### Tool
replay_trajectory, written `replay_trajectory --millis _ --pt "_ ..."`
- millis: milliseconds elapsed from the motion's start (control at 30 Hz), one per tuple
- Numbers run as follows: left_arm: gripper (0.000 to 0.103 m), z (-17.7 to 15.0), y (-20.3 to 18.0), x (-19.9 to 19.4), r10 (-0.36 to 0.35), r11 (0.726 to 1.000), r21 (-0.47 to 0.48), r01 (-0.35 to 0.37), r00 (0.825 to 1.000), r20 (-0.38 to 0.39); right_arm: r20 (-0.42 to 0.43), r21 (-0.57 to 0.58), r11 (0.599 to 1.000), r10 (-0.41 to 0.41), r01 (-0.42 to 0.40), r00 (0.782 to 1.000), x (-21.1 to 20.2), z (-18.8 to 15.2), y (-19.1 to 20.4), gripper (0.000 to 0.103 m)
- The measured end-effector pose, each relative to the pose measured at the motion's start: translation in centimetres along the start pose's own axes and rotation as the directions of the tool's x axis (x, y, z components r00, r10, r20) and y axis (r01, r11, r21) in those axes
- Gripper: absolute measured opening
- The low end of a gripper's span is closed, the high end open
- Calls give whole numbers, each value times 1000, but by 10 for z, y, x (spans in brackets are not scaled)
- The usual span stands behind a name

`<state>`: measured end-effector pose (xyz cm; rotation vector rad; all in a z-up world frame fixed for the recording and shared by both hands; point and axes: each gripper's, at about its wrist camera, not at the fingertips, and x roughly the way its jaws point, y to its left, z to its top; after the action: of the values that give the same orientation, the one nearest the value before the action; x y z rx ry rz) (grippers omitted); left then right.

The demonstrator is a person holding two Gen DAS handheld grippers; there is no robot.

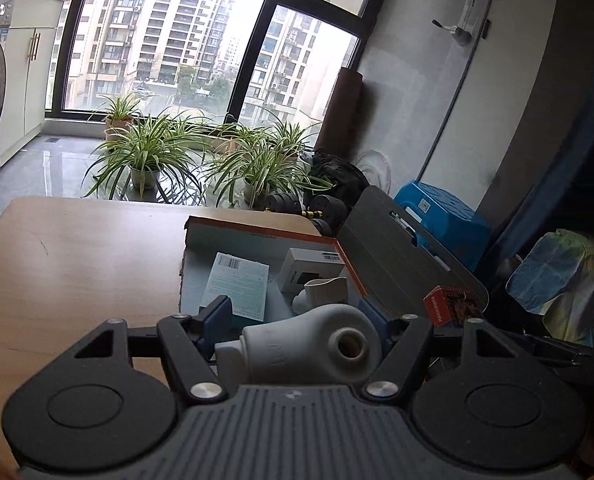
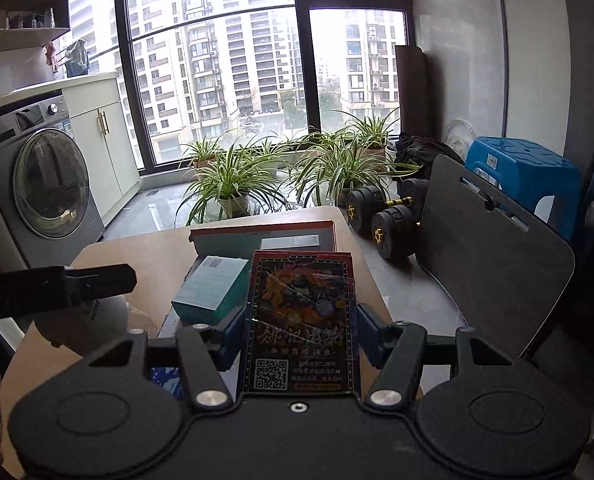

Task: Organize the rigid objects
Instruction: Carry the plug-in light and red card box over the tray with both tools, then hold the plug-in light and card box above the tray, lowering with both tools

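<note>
Grey plastic fitting (image 1: 309, 344) sits clamped between my left fingers (image 1: 217, 320), side port facing the camera, held above the near edge of the open box (image 1: 257, 236) on the counter (image 1: 77, 264). My right fingers (image 2: 369, 332) pinch the red card pack (image 2: 301, 320) upright by its edges, just short of the same box. Judgement: both items are staged for placing beside the teal carton (image 2: 211, 288) already inside.
</note>
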<state>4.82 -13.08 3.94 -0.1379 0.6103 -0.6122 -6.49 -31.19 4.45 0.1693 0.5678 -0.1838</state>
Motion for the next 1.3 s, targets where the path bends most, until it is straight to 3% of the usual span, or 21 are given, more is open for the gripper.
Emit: replay_trajectory --millis 733,1300 --pt "71 3 -18 9 76 996 41 -75 997 -30 -24 -24 999 34 -35 999 14 -4 3 71" --pt "71 4 -17 10 91 995 42 -90 995 -28 -30 -27 999 36 -36 999 18 -9 3 71"
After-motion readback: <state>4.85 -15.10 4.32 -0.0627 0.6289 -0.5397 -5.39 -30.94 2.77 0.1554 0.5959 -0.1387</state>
